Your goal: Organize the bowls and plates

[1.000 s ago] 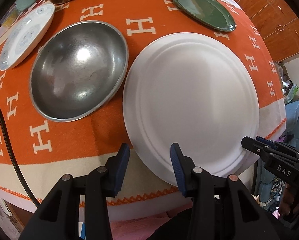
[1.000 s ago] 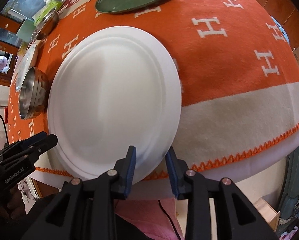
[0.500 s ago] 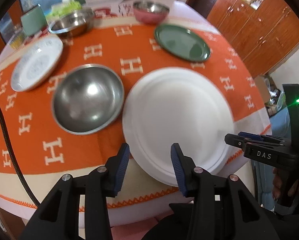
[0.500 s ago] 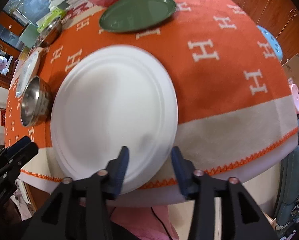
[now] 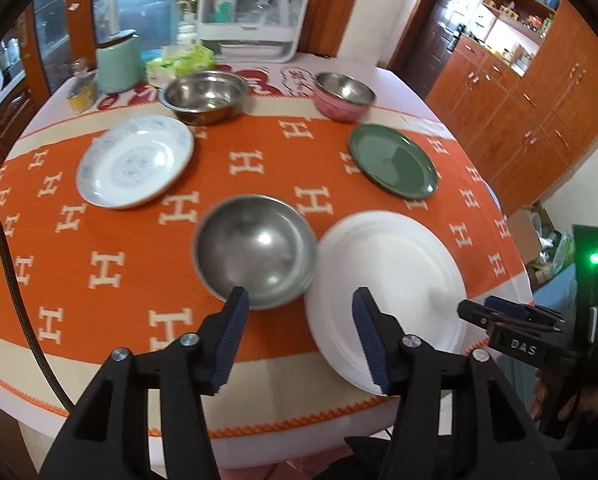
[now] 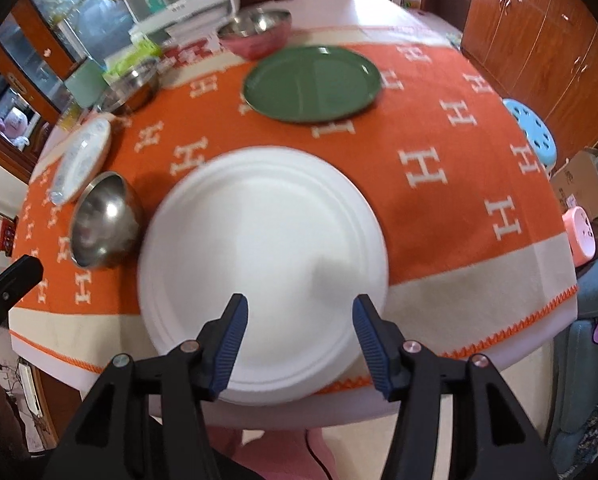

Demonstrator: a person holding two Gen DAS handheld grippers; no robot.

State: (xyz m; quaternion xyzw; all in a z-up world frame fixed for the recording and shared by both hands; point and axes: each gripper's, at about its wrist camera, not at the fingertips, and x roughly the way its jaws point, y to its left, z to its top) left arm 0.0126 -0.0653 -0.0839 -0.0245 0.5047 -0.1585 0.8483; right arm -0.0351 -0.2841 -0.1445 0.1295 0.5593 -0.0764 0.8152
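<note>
Both claws, left claw [image 5: 299,332] and right claw [image 6: 299,336], are spread wide and holding nothing above the near edge of the table [image 6: 471,288], with the white plate [image 6: 263,268] dead ahead of the right one, steel bowl [image 6: 103,220] touching it at 9 o'clock, green plate [image 6: 311,84] at 12.

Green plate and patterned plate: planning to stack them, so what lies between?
Only bare orange cloth between green plate and patterned plate, in the left wrist view.
</note>
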